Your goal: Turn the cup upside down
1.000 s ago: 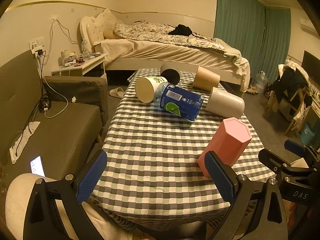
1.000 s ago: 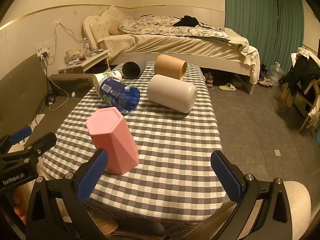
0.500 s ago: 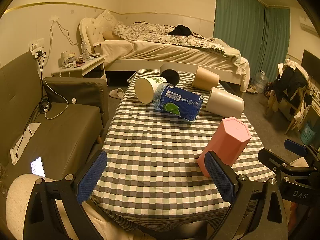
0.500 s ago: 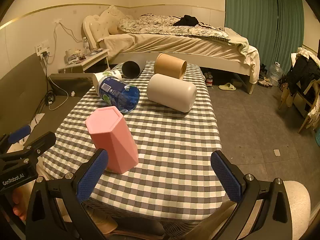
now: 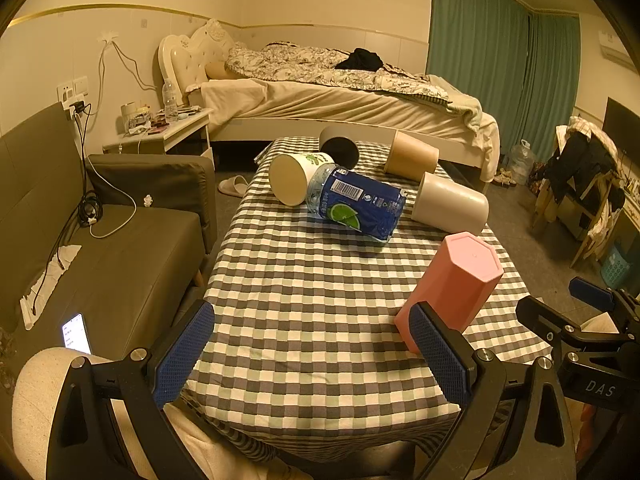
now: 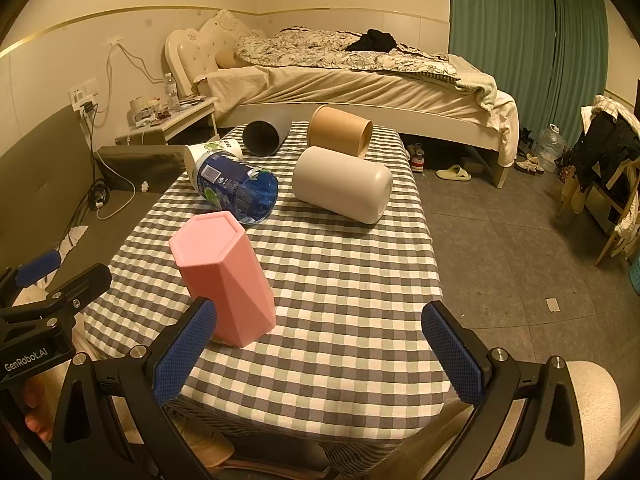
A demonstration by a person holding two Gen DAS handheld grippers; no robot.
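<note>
Both the left gripper (image 5: 312,352) and right gripper (image 6: 318,354) gape wide and empty at lower frame, the pink cup (image 6: 224,276) standing mouth-down at center-left.

Pink cup (image 6: 224,276) looking like smooth matt plastic. Tablecloth (image 6: 352,280) showing as woven checked cloth. Blue bottle (image 5: 356,208) reading as glossy plastic, label shining. Finger pads (image 5: 438,354) showing rough dimpled rubber.
</note>
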